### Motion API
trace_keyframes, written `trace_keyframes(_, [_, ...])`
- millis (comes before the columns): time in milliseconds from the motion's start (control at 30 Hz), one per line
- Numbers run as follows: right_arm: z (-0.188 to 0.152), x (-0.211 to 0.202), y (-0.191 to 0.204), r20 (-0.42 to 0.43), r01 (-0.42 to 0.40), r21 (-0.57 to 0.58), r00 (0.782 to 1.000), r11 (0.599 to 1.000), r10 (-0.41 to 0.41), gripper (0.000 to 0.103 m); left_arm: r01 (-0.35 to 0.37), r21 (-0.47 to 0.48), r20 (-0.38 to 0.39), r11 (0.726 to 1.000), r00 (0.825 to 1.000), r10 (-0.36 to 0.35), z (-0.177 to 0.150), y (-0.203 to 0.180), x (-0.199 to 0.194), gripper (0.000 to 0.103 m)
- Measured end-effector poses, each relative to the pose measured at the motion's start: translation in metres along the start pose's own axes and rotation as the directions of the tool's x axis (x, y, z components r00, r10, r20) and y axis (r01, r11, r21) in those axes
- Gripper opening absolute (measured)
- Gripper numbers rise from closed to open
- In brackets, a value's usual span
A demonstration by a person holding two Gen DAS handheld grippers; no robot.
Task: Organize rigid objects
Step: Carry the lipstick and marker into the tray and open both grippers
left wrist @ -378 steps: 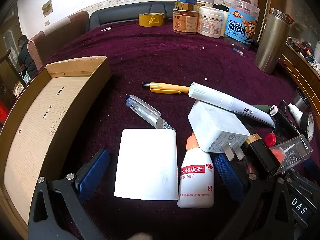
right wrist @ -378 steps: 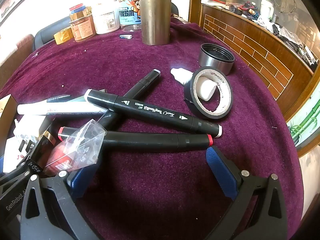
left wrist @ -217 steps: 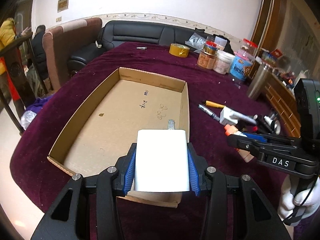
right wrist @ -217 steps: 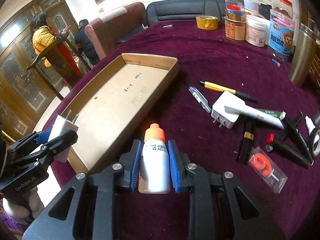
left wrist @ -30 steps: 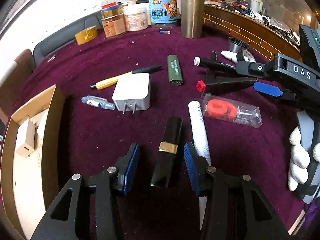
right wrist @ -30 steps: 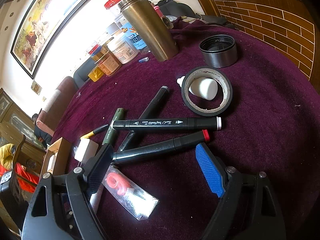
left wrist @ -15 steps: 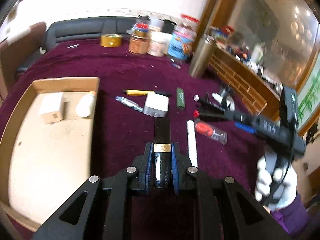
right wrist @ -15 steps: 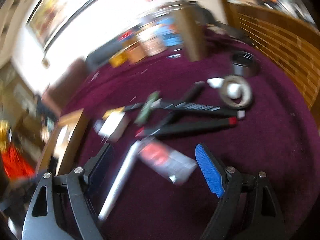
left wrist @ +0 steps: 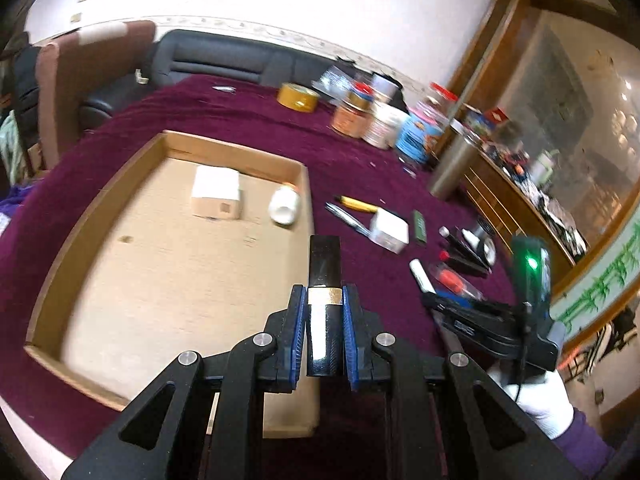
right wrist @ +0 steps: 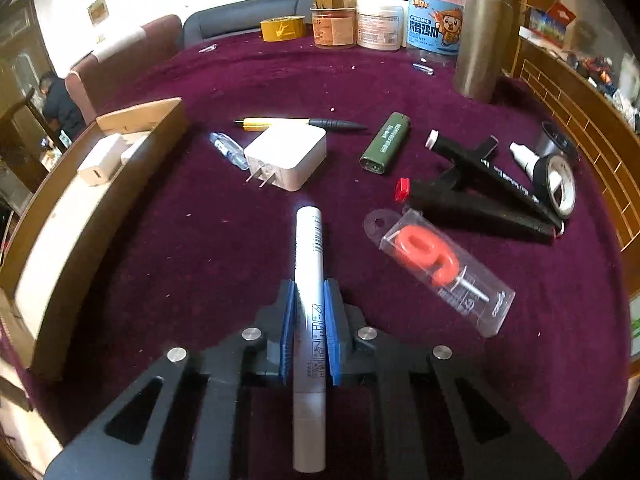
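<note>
Right gripper (right wrist: 307,332) jaws just closed: pads now clamp white marker (right wrist: 308,264), tip still low over cloth. Left gripper (left wrist: 325,324) pinches black tube (left wrist: 325,268), now over box (left wrist: 72,240) edge (a second ago, among clutter). Both loaded; drop-off next, probably.

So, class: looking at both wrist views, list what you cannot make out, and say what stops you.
- Black tube, left wrist view: its rear end is hidden between the left gripper jaws.
- Jars, left wrist view: labels lost to motion blur.
- White marker, right wrist view: fine print too small.
- Cardboard tray, right wrist view: cut off by the left edge.
</note>
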State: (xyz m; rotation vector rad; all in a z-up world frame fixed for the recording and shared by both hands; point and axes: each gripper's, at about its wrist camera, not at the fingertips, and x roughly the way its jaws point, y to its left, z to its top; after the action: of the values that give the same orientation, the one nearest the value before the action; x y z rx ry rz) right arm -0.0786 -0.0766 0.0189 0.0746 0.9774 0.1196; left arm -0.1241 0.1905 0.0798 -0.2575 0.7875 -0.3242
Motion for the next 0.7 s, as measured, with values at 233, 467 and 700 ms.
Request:
trace_keyframes(233, [0.008, -0.028, 0.001, 0.028, -0.222, 0.085, 0.975, 0.971, 0.22, 0.012, -0.062, -0.067, 0.013, 0.996, 0.998, 0.063, 0.016, 0.045, -0.004, 0.014])
trace_keyframes(467, [0.049, -0.026, 0.052, 0.005, -0.444, 0.103, 0.895, 0.89, 0.446, 0.012, -0.134, -0.099, -0.04, 0.986, 0.991, 0.13, 0.044, 0.078, 0.019, 0.014])
trace_keyframes(700, [0.085, 0.009, 0.119, -0.068, -0.488, 0.084, 0.867, 0.869, 0.494, 0.012, -0.18, -0.092, -0.092, 0.979, 0.981, 0.172, 0.077, 0.097, 0.059, 0.014])
